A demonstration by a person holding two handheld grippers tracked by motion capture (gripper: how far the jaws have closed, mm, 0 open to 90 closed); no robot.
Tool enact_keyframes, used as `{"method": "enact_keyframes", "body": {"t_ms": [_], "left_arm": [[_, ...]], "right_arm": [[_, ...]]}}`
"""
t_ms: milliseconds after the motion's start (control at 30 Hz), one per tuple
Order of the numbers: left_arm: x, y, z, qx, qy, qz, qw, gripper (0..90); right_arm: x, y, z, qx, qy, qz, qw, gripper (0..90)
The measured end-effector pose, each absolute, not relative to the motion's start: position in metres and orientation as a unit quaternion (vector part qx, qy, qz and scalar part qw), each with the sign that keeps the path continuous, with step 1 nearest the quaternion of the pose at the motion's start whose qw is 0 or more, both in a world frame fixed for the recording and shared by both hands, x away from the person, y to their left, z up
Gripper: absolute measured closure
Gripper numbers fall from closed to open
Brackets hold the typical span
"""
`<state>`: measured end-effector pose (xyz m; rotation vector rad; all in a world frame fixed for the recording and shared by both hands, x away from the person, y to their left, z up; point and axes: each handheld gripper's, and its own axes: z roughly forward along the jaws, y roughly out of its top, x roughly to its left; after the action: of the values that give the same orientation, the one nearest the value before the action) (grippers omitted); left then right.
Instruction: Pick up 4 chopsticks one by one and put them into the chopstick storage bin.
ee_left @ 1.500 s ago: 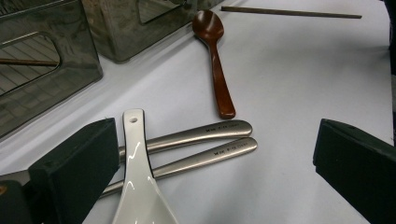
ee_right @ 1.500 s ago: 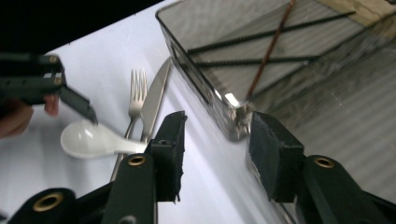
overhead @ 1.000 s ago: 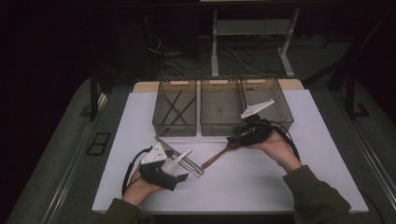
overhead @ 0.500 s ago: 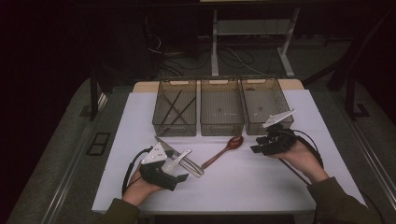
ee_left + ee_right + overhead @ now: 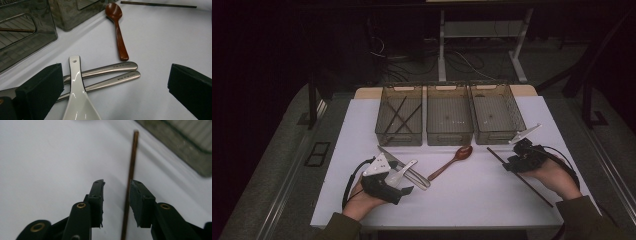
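While your white bench (image 5: pixel 472 200) stands in a dark room, left of the wooden spoon (image 5: pixel 452 161) your left gripper (image 5: pixel 404 182) has its fingers wide apart over a white ladle (image 5: pixel 76 100). Behind the spoon, the left bin (image 5: pixel 399 116) holds chopsticks. Right of the spoon, your right gripper (image 5: pixel 508 165) has been closing, its fingers not yet clamped, around the chopstick (image 5: pixel 130 182).

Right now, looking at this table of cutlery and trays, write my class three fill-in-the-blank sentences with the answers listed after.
1. The right gripper has a thin brown ____ between its fingers, not yet pinched.
2. The wooden spoon lies on the table in front of the ____ of the three trays.
3. Two crossed sticks lie in the ____ tray as the high view shows them.
4. In the left gripper view, the white ladle rests across two ____ handles.

Missing words: chopstick; middle; left; metal
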<state>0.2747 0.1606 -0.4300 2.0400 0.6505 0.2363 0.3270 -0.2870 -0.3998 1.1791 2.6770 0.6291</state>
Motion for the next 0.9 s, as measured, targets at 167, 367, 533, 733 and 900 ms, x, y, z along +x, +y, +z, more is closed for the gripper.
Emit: {"method": "enact_keyframes", "body": {"t_ms": [167, 367, 533, 733, 900], "left_arm": [[0.275, 0.160, -0.430, 0.834, 0.266, 0.097, 0.473, 0.0], [0.275, 0.160, -0.430, 0.834, 0.265, 0.097, 0.473, 0.0], [0.275, 0.160, -0.430, 0.835, 0.265, 0.097, 0.472, 0.0], [0.275, 0.160, -0.430, 0.836, 0.265, 0.096, 0.471, 0.0], [0.275, 0.160, -0.430, 0.836, 0.264, 0.097, 0.470, 0.0]], "right_arm": [[0.324, -0.299, -0.407, 0.407, 0.894, 0.177, 0.065, 67.8], [0.318, -0.310, -0.414, 0.411, 0.897, 0.156, 0.046, 71.7], [0.317, -0.312, -0.419, 0.411, 0.900, 0.141, 0.033, 75.6], [0.318, -0.310, -0.421, 0.406, 0.905, 0.125, 0.030, 78.8], [0.319, -0.307, -0.422, 0.398, 0.910, 0.111, 0.038, 80.1]]}}
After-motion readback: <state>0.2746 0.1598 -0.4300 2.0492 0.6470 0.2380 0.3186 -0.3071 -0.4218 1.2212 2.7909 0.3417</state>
